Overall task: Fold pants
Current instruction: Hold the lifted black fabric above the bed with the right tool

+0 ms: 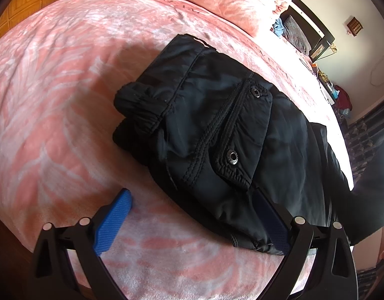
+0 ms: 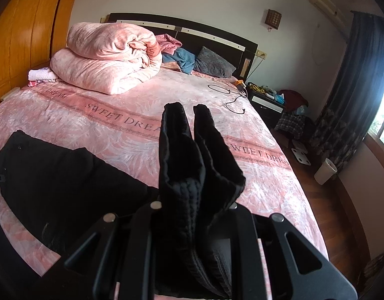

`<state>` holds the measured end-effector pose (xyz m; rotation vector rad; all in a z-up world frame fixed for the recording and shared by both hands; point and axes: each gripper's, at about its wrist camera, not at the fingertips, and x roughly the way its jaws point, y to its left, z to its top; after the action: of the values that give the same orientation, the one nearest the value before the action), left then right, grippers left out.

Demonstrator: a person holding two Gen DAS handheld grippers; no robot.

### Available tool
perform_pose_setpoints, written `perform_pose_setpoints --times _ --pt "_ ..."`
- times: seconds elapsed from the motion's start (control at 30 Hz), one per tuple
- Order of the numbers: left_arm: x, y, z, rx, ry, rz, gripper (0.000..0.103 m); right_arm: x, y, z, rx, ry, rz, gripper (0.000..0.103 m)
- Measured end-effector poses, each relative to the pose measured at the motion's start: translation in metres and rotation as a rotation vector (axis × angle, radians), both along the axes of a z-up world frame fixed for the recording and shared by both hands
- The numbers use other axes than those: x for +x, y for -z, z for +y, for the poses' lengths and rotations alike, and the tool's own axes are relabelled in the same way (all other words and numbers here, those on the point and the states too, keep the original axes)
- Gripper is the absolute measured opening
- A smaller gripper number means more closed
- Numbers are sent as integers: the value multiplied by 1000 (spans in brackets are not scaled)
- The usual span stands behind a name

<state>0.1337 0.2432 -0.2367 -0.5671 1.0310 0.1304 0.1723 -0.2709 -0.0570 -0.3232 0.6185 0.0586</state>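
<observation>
Folding is partway along, by the look of it: the pants [image 1: 217,130] lie as a thick black bundle on the bed [image 1: 54,100], close to its near edge, while one end is lifted clear of the cover. The right tool [image 2: 194,207] is closed on that raised end, the two leg cuffs [image 2: 189,150] standing up between its fingers. The left tool [image 1: 192,222] is spread wide and holds nothing; its blue pad [image 1: 114,221] rests over the bare cover and its other finger lies at the bundle's near edge. The next move probably calls for carrying the cuffs over onto the bundle, the left tool steadying the fold line. The garment's long axis seems to run along the near edge of the bed, the pocket flap [image 1: 244,135] facing up.
</observation>
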Motion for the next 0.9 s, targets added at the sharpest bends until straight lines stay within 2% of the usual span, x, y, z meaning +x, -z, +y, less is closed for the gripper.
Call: perform_pose_setpoints --times 0.4,0.9 --pt "1 2 2 -18 -5 -6 98 4 17 27 -59 -33 15 14" --pt "-3 2 7 -48 -10 -21 98 -2 51 71 -215 -74 18 14"
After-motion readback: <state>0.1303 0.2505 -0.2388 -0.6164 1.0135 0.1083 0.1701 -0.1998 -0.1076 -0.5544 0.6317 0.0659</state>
